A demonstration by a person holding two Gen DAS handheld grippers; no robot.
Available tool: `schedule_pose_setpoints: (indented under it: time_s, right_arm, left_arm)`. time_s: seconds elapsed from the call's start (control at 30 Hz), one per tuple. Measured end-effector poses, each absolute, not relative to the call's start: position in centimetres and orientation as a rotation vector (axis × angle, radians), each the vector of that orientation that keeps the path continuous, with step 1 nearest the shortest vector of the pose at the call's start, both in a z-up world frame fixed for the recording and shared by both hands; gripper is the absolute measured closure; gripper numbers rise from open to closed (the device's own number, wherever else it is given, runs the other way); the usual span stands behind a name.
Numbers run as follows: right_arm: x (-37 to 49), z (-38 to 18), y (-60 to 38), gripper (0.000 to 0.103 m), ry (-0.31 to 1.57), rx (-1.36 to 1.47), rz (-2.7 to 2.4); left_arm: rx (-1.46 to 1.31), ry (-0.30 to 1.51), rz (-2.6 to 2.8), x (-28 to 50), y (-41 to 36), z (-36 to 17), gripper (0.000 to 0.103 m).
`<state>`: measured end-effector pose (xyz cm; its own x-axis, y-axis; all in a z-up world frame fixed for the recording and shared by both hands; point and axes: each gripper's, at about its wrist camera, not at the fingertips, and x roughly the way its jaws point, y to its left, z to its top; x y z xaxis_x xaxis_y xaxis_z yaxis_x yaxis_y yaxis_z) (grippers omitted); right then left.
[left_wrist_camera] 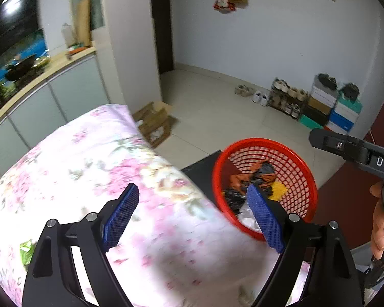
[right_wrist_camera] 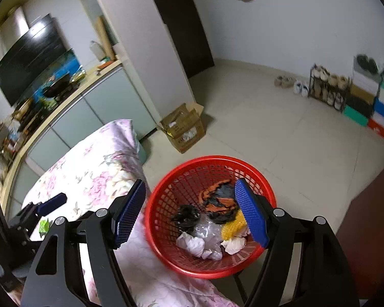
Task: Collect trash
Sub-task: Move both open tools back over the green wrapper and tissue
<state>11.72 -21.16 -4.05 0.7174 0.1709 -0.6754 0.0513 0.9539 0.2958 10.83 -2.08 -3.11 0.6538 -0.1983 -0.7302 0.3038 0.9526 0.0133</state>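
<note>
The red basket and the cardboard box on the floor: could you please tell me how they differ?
The red basket is round with lattice walls; the cardboard box is square-cornered with solid sides. The basket stands raised beside the floral bed, apparently on a dark stand; the box sits on the floor tiles by the white pillar. The basket holds crumpled wrappers and bags; the box's contents cannot be made out. Both are open-topped.

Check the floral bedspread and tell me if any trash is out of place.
One piece stands out: a green wrapper lies on the floral bedspread, outside the red basket that holds the other scraps. Both grippers are open and hold nothing.
</note>
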Motion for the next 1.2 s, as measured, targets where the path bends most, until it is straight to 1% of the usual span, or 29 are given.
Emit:
schedule_pose_setpoints:
  time_s: [0.3,0.67,0.97,1.2]
  right_arm:
    - [10.4,-2.4,-14.2,0.033,0.726,0.159,0.177]
    - [8.6,-1.8,-5.1,0.033,0.733,0.055,0.362]
    - [6.9,-2.7,0.3,0.033,0.761,0.006,0.459]
    - [6.6,-3.8,2.5,0.033,0.787,-0.011,0.5]
  left_arm:
    - [0.097,0.765,-0.126,7.1,5.3,-2.3,0.019]
    - [-0.039,0.782,0.049,2.5,15.0,-2.8,0.019]
    - [-0.152,0.768,0.193,-1.7,22.5,-2.7,0.019]
    - [-0.235,0.777,0.298,-4.0,27.9,-3.7,0.019]
